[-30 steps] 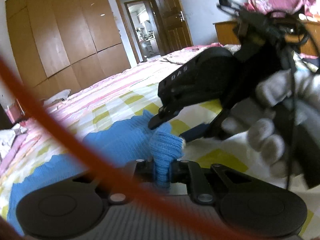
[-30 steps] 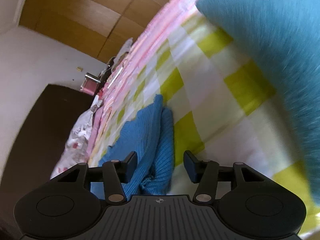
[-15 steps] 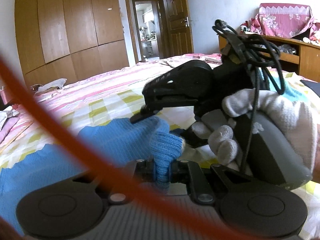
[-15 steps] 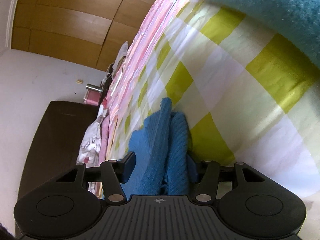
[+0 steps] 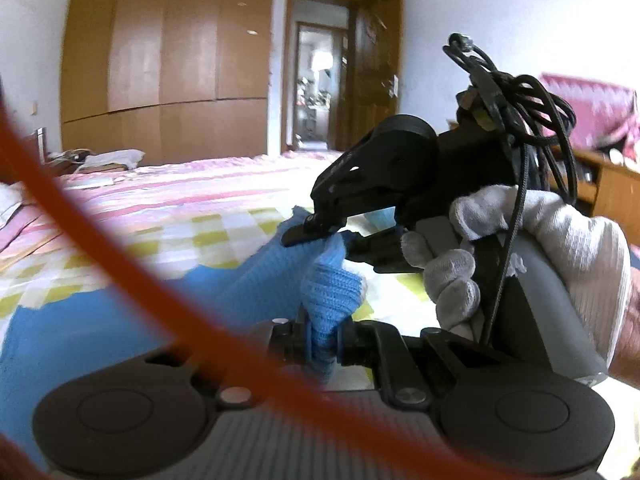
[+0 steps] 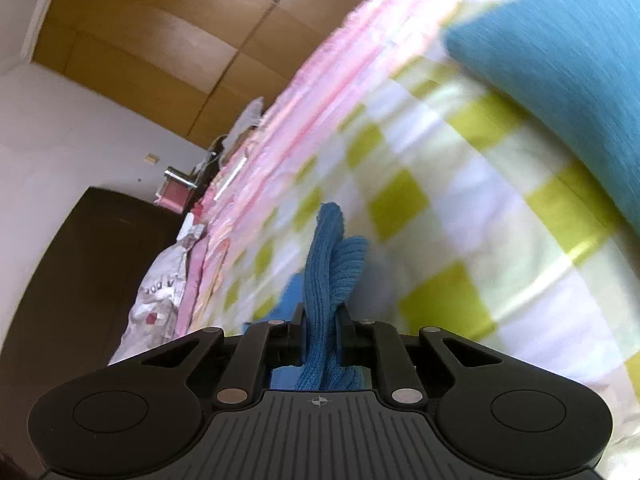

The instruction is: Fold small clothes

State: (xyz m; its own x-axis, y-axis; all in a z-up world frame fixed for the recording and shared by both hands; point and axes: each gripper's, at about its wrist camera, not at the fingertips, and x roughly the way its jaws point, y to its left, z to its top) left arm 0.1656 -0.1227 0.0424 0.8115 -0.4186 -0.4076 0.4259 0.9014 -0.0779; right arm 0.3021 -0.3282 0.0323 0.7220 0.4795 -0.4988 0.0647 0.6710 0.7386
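Blue knit, a small garment [image 5: 120, 312], lies on the checked bedspread [image 5: 224, 228], spread toward the wardrobe side and bunched at the near edge where both tools have it. The left gripper [image 5: 322, 336] is clenched on a rolled fold of that knit, its jaws nearly together with the cloth squeezed between them. The right gripper [image 6: 322, 328] has just been closing, and in its own view a doubled ridge of the same knit stands pinched between its jaws; seen from the left side, its tips [image 5: 316, 228] bite the cloth just beyond the left pinch, with a gloved hand [image 5: 532, 248] on the handle.

The step in hand looks like lifting one edge to carry it over the rest of the garment. To do it well, raise both pinches together and at the same height, so the edge stays straight and does not twist. Keep the two grips a little apart to hold the cloth taut between them. An orange cord [image 5: 120, 264] crosses in front of the left camera; keep it off the knit.
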